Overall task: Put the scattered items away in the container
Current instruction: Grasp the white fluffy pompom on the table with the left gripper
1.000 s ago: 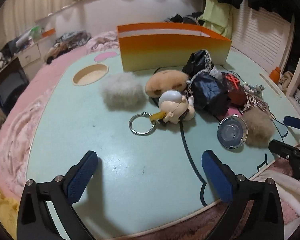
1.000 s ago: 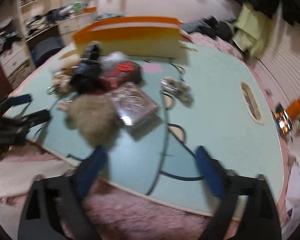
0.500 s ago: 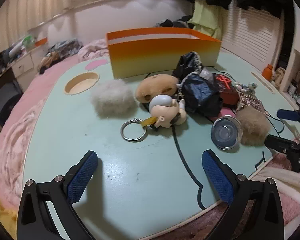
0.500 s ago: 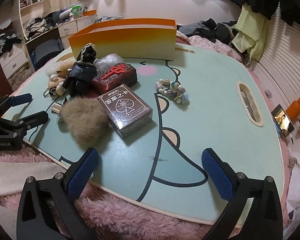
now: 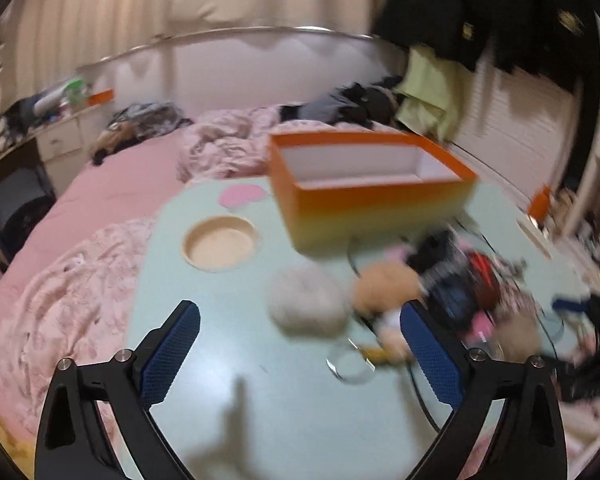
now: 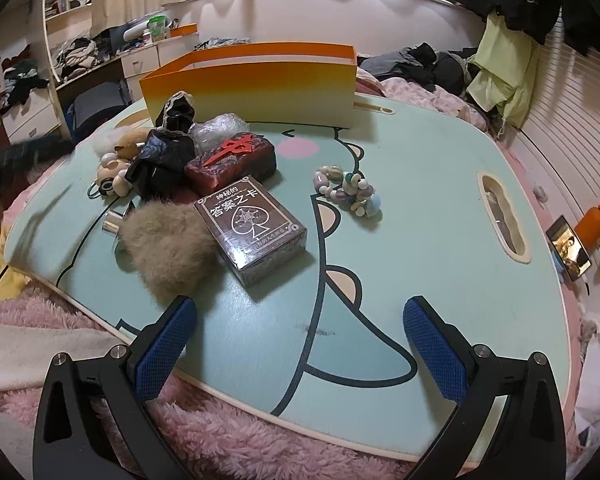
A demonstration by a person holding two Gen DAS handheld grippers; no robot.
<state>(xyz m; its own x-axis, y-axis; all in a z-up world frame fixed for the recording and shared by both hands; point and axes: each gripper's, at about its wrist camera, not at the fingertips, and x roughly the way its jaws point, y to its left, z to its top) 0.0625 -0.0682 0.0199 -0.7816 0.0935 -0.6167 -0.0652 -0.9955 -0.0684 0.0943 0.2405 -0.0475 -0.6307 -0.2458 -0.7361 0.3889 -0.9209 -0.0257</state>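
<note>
The orange box (image 6: pixel 256 80) stands open-topped at the far side of the mint-green table (image 6: pixel 420 208), and what shows of its white inside holds nothing. In front of it the scattered items lie in a loose cluster: a black bag (image 6: pixel 162 156), a dark red block (image 6: pixel 232 162), a card deck (image 6: pixel 252 226) tilted against a tan pompom (image 6: pixel 166 248), a doll keychain (image 6: pixel 114 178) and, set apart to the right, a bead bracelet (image 6: pixel 350 192). A grey pompom (image 5: pixel 306 306) lies nearer the left side, beside a plush (image 5: pixel 386 288); this view is blurred. The left gripper (image 5: pixel 300 354) is over bare table, jaws wide but closing, nothing between them. The right gripper (image 6: pixel 300 344) hangs over the near table edge, jaws wide apart and empty.
</note>
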